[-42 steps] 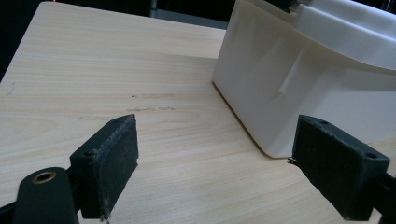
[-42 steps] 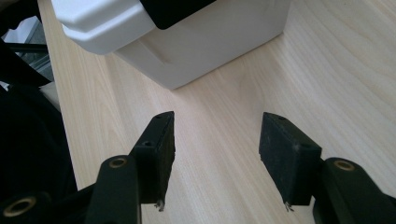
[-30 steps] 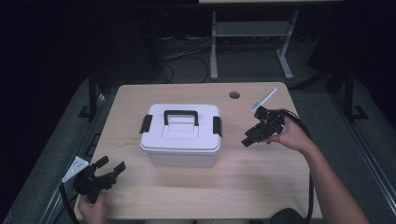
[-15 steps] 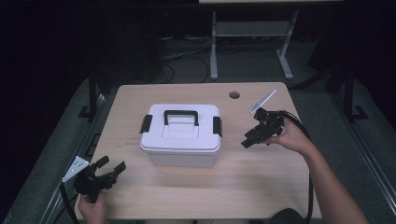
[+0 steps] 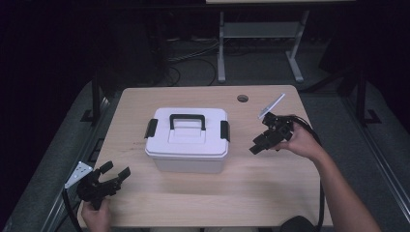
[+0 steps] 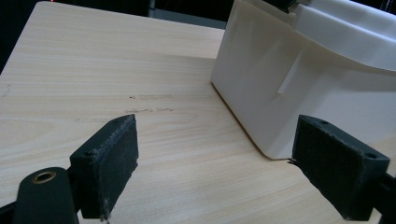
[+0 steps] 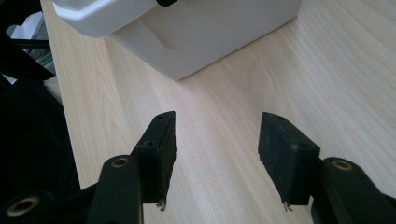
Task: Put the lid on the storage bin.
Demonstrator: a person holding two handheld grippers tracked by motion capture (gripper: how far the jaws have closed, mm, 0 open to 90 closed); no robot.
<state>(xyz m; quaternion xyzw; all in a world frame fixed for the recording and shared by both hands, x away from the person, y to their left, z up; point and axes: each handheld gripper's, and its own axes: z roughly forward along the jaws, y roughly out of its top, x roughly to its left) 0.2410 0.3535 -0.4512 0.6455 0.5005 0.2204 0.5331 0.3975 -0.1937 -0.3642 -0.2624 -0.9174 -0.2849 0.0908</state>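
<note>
A white plastic storage box [image 5: 187,140] with a black handle and two black side latches stands closed in the middle of the wooden table [image 5: 270,188]. My left gripper [image 5: 115,171] rests near the table's front left corner, open, with nothing between its jaws. In the left gripper view its pads [image 6: 109,158] frame bare wood, and the box's lower wall [image 6: 299,88] lies ahead to the right. My right gripper [image 5: 256,143] hovers to the right of the box, open and empty. The right gripper view shows the box's bottom corner [image 7: 187,42] beyond its tips [image 7: 217,163].
A round cable hole [image 5: 242,98] sits in the table's far right part. Beyond the far edge stands a metal stand [image 5: 256,43] with cables on a dark floor. Black cables trail from both grippers. Bare wood lies in front of the box.
</note>
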